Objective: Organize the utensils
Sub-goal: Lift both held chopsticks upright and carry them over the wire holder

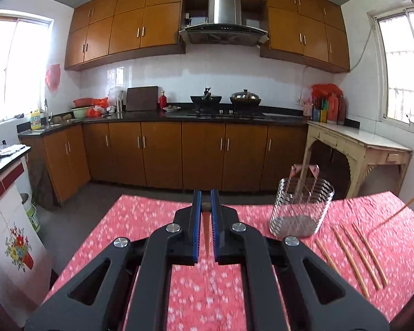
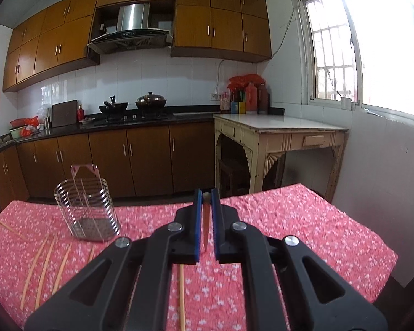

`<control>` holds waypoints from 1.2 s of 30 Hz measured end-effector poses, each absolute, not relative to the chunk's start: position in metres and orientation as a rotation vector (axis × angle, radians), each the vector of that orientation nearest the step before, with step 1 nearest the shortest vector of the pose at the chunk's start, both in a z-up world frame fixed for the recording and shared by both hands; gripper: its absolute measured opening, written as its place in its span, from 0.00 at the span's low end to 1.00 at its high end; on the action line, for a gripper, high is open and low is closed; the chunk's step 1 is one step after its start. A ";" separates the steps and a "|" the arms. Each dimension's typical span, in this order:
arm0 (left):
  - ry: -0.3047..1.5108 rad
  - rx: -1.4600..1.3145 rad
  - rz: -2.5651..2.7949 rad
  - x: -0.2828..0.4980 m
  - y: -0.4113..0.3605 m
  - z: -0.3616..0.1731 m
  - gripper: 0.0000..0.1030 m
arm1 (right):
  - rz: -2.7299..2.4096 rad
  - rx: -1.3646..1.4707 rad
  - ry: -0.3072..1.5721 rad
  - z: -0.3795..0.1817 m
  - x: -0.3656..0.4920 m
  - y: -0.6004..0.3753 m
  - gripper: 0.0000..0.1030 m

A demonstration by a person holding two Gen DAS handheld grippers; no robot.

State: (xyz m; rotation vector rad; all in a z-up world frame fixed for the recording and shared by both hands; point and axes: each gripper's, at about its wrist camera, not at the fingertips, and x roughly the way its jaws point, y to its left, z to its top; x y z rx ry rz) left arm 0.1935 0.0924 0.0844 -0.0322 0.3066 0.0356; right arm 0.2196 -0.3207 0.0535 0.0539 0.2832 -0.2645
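A steel wire utensil holder (image 1: 302, 208) stands on the red flowered tablecloth (image 1: 151, 220); it also shows in the right wrist view (image 2: 87, 209). Several wooden chopsticks (image 1: 353, 251) lie on the cloth to the holder's right, also seen in the right wrist view (image 2: 45, 262). My left gripper (image 1: 206, 207) is shut on a chopstick (image 1: 206, 231), left of the holder and above the cloth. My right gripper (image 2: 206, 207) is shut on a chopstick (image 2: 205, 229), right of the holder. Another chopstick (image 2: 181, 298) lies under my right gripper.
The table ends at its far edge, with kitchen floor beyond. Brown counter cabinets (image 1: 162, 154) with a stove and pots line the back wall. A cream side table (image 2: 278, 138) stands by the window at right. A tiled counter (image 1: 5, 193) is at left.
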 end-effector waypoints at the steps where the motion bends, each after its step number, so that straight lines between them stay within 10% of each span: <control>1: 0.303 -0.031 0.039 0.198 0.093 0.089 0.07 | -0.263 0.052 0.278 0.060 0.225 -0.322 0.08; 36: 0.131 -0.070 -0.123 0.281 0.004 0.222 0.07 | 0.087 0.119 0.042 0.213 0.319 -0.219 0.08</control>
